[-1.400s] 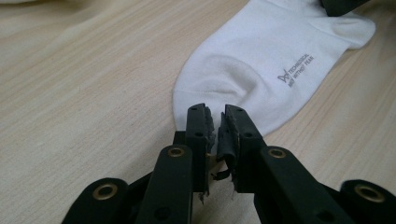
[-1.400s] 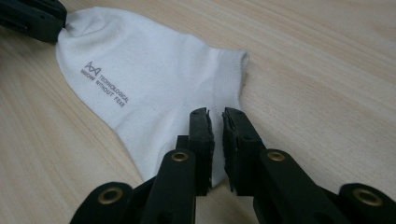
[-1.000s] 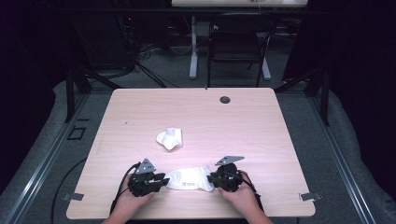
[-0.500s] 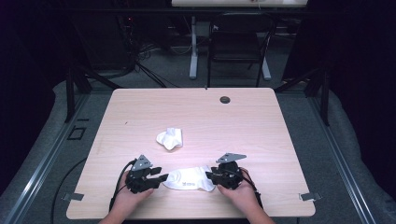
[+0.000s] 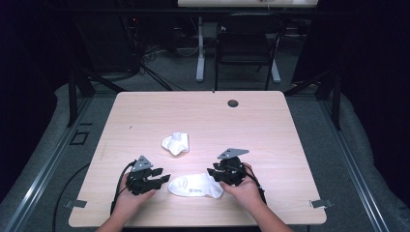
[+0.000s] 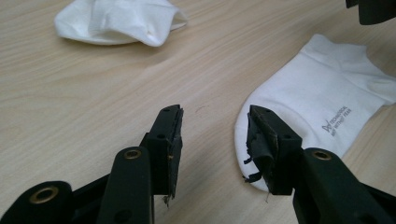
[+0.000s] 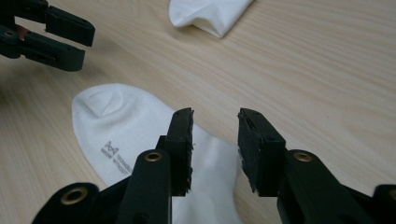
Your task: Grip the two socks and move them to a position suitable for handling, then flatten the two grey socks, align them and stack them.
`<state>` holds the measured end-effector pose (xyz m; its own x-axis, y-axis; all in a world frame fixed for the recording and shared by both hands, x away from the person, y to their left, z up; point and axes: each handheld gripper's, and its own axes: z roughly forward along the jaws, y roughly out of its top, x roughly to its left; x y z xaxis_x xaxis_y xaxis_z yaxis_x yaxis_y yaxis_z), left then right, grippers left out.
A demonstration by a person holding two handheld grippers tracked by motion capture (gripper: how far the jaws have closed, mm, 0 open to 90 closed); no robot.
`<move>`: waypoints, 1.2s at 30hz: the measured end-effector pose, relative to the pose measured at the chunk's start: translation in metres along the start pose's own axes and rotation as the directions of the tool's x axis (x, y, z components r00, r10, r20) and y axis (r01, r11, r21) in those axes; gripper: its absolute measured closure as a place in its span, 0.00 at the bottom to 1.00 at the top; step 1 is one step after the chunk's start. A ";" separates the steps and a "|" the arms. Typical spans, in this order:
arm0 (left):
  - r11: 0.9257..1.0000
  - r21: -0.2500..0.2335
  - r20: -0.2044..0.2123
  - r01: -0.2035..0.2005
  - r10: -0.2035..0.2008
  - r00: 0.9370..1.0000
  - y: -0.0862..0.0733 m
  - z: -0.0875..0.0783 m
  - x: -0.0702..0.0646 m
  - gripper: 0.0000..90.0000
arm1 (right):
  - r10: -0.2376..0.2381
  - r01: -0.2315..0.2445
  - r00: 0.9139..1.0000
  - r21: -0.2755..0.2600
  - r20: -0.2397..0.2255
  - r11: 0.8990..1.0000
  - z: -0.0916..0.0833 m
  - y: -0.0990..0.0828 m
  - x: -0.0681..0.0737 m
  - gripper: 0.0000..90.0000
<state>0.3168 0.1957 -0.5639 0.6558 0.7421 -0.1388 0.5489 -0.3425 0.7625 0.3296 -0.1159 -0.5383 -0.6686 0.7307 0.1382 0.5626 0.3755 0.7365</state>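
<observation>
Both grippers have let go of the flat sock (image 5: 196,185) since the earlier frames: their jaws have just been opening, and the right gripper (image 5: 216,175) sits a little higher over its end than before. The sock itself lies where it did, near the table's (image 5: 270,130) front edge.

Around: a second, crumpled sock (image 5: 176,143) lies just beyond the flat sock, apart from it. A small dark round insert (image 5: 233,103) sits well beyond both, near the far edge. Nothing stands between either gripper and the flat sock.

Materials: table of pale wood-grain laminate, smooth. Flat sock white knit, ankle-cut, rounded toe, small grey printed logo (image 6: 337,118) on its side. Crumpled sock white, folded on itself. Jaw pads black and frayed at the edges.

Fingers: left gripper (image 5: 164,179) spread wide, one finger (image 6: 264,140) over the flat sock's toe edge, the other over bare wood; no pinch. Right gripper spread too, one finger (image 7: 182,140) above the flat sock's cuff end, nothing clamped between them.
</observation>
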 end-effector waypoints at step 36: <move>0.997 -0.039 -0.029 0.063 -0.064 0.998 0.001 -0.008 0.023 0.61 | -0.067 0.067 0.998 0.046 0.004 0.997 0.091 0.087 0.021 0.76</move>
<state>0.3287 0.2174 -0.5610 0.6040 0.7790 -0.1685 0.5684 -0.2728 0.7762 0.4088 -0.0159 -0.5320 -0.7030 0.7060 0.0858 0.5382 0.4493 0.7131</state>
